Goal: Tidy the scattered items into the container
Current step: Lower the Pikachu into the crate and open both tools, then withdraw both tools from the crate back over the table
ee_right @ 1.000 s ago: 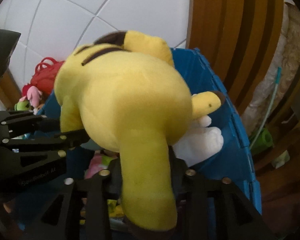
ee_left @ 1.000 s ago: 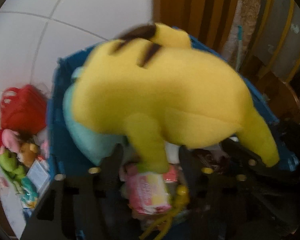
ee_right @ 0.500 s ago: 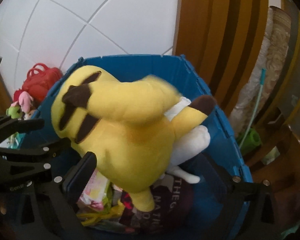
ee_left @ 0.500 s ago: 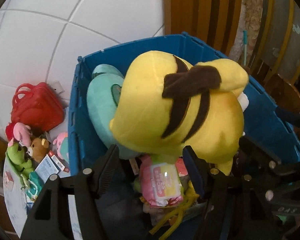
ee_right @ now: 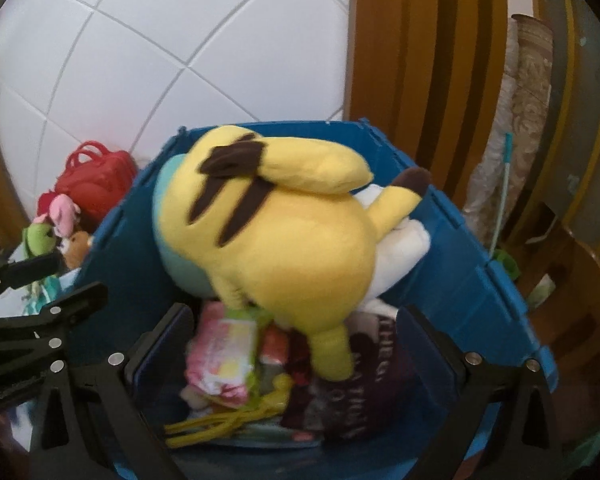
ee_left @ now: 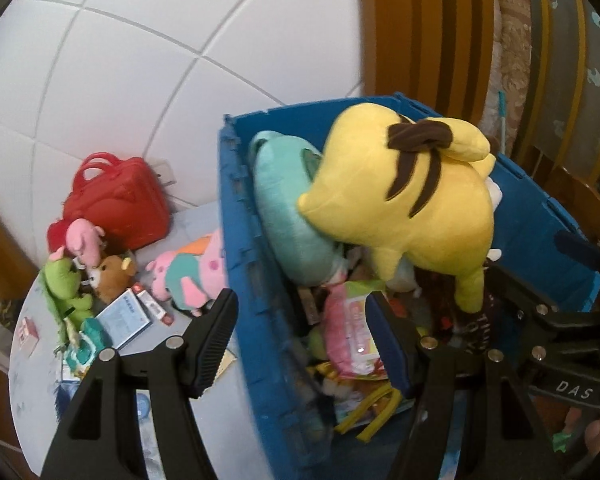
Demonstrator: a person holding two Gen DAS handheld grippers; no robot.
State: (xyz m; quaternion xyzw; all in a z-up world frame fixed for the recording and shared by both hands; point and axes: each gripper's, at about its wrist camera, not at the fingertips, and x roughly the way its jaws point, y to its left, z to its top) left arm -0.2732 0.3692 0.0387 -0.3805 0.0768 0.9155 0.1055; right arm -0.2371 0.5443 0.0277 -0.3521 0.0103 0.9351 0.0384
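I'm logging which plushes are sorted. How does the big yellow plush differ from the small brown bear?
The yellow plush lies inside the blue crate, on top of the pile; the brown bear sits outside it among loose toys. The yellow plush looks far larger than the bear. It has dark brown stripes; the bear looks plain brown with a pale face. Neither is gripped.

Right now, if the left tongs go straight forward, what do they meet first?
Probably the pink packet inside the blue crate, between the open left tongs; depth is unclear.
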